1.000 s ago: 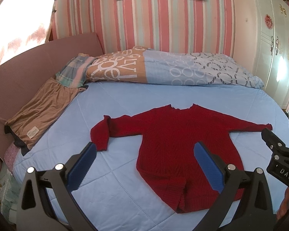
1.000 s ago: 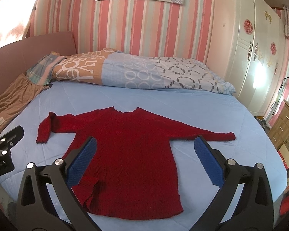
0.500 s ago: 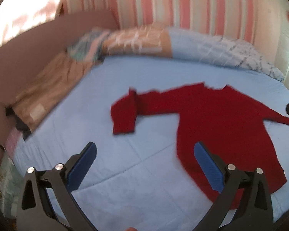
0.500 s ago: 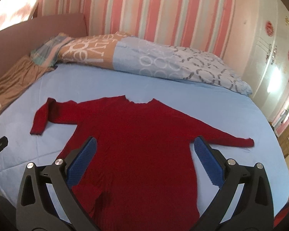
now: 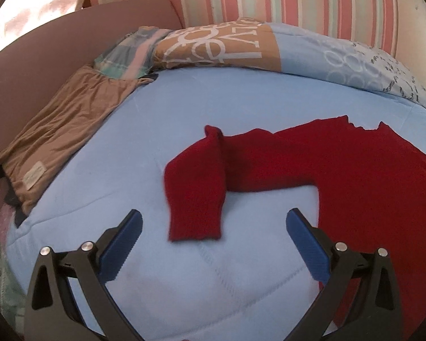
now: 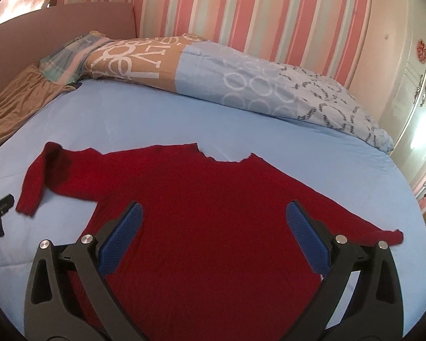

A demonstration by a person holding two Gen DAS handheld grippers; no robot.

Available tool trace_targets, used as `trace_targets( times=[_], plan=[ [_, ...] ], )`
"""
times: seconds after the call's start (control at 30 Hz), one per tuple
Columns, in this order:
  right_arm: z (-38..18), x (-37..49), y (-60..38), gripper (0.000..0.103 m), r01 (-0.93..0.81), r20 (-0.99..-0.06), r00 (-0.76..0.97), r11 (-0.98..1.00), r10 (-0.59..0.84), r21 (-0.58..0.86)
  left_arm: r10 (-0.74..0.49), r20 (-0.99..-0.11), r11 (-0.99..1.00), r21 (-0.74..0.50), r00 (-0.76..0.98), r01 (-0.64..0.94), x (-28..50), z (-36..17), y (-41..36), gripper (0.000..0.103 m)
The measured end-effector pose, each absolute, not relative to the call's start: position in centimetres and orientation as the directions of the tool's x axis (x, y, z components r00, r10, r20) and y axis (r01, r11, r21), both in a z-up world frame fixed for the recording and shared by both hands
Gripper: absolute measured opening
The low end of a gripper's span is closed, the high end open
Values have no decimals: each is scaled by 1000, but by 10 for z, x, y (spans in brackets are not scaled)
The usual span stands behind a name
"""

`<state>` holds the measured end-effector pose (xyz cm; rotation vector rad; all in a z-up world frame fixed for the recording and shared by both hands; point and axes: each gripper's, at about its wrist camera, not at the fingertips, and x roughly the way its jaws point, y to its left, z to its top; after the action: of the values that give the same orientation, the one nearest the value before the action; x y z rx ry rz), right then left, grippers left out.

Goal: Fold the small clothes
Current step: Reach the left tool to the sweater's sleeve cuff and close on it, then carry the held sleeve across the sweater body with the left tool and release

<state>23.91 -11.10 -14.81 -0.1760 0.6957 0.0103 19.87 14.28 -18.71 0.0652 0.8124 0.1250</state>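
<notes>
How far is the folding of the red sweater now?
Barely begun. The red sweater lies spread flat on the blue sheet; only its left sleeve end is doubled over. Both the left gripper and the right gripper are open, holding nothing. Sleeves and body remain unfolded.

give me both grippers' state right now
Left gripper: open, holding nothing, near the bent sleeve of the red knitted sweater.
Right gripper: open, holding nothing, over the sweater's body.
</notes>
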Motion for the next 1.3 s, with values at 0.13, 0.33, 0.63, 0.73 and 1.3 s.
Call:
trace_targets(
  times=[0.13,0.33,0.63,0.73,1.3],
  plan=[
    [-163,259,-110,100,-66,-650,757,982,-64,-175,121,-736,993,87,666,-85,212,-215,149,101],
    [-184,273,-109,100,-84,-671,737,976,-74,-200,37,-799,998,0,600,-62,234,-252,163,101],
    [-196,278,-113,100,-87,-682,724,968,-100,-234,181,-799,983,167,574,-78,258,-267,166,87],
    [-197,278,-115,100,-82,-682,723,968,-104,-235,194,-826,981,179,529,-80,263,-276,170,38],
    [-195,283,-115,100,-82,-682,725,973,-91,-217,7,-836,996,-46,549,-82,270,-251,201,16]
  ],
)
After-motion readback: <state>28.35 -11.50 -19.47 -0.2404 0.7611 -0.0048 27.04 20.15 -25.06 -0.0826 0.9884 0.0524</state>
